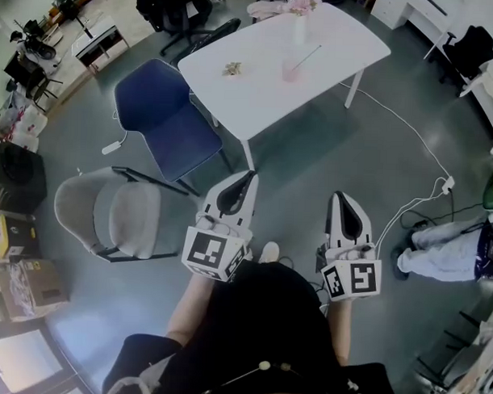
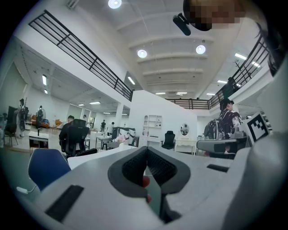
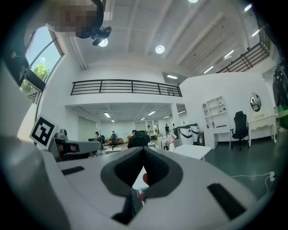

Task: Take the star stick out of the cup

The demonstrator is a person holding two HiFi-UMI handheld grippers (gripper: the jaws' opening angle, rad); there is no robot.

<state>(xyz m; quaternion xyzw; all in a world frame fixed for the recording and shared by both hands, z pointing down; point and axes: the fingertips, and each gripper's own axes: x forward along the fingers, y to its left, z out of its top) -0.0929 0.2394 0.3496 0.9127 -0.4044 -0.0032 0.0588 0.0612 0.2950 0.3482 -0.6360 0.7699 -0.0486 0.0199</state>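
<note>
A pink cup (image 1: 292, 70) stands on the white table (image 1: 266, 88) far ahead of me, with a thin stick (image 1: 308, 54) leaning out of it toward the right. Both grippers are held close to my body, well short of the table. My left gripper (image 1: 249, 177) is shut and empty, its tips touching. My right gripper (image 1: 343, 195) is shut too, nothing between its tips. In the left gripper view the left gripper (image 2: 146, 149) points across the room over the table. In the right gripper view the right gripper (image 3: 143, 148) points toward the table (image 3: 194, 152).
A blue chair (image 1: 167, 121) stands left of the table and a grey chair (image 1: 117, 212) nearer me on the left. A small object (image 1: 231, 69) and a flowered vase (image 1: 300, 16) are on the table. A white cable (image 1: 410, 141) runs across the floor at right, near a person's legs (image 1: 446, 248).
</note>
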